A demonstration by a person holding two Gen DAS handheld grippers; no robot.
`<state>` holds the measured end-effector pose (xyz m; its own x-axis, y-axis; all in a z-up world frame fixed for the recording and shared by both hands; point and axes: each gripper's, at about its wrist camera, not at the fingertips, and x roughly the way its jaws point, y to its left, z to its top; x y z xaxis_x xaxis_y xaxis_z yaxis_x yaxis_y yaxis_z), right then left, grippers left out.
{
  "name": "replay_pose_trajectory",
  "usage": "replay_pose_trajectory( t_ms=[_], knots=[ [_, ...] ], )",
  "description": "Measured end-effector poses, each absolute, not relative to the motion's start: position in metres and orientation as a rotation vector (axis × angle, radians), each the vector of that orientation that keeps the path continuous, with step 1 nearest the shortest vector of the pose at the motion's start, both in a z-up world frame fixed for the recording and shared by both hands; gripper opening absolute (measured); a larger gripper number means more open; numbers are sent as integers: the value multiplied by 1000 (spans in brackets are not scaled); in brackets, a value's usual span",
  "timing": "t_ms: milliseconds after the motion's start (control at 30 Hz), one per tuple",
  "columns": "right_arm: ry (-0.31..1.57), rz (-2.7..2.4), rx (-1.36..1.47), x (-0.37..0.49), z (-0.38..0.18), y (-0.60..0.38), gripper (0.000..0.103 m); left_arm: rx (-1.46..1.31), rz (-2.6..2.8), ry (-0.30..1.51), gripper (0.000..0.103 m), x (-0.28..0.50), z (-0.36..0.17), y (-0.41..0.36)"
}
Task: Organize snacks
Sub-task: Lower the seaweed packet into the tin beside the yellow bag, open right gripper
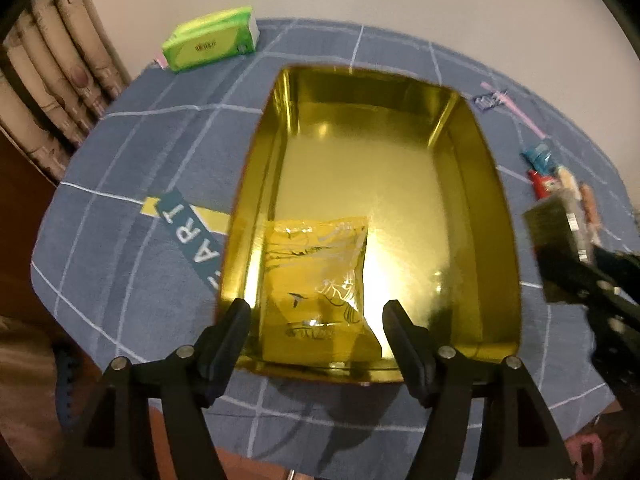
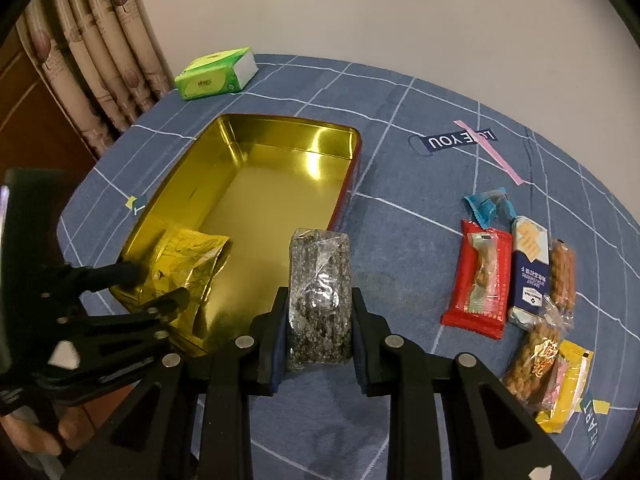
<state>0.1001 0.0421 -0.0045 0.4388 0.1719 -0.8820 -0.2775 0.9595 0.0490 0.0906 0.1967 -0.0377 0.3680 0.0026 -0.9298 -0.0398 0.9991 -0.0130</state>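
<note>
A gold tin (image 1: 472, 184) (image 2: 280, 148) stands open on the blue grid cloth. A yellow snack packet (image 1: 320, 272) (image 2: 188, 264) lies in its near left corner. My left gripper (image 1: 318, 320) (image 2: 156, 284) hovers over that packet with its jaws open; the pads stand clear of it on both sides. My right gripper (image 2: 318, 312) is shut on a clear packet of dark seed brittle (image 2: 320, 280) (image 1: 552, 224), held upright just right of the tin's near end. In the left wrist view the right gripper (image 1: 580, 276) comes in from the right edge.
To the right on the cloth lie several snacks: a red packet (image 2: 478, 280), a blue-and-white packet (image 2: 528, 268), a blue wrapper (image 2: 486, 204), a yellow packet (image 2: 568, 380). A green tissue pack (image 2: 216, 74) (image 1: 212, 40) sits at the far edge. A curtain (image 2: 92, 60) hangs at the left.
</note>
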Motion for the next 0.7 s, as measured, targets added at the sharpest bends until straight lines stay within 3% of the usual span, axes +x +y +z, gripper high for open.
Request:
replay_pose_trajectory(
  t_ms=[267,700],
  knots=[
    [1082,314,-125,100,-8,72,24,-69,221,1028,70,57,2,238],
    [1112,284,-180,109,-31,115,24,-187,344,1102,70,44,-20,291]
  ],
)
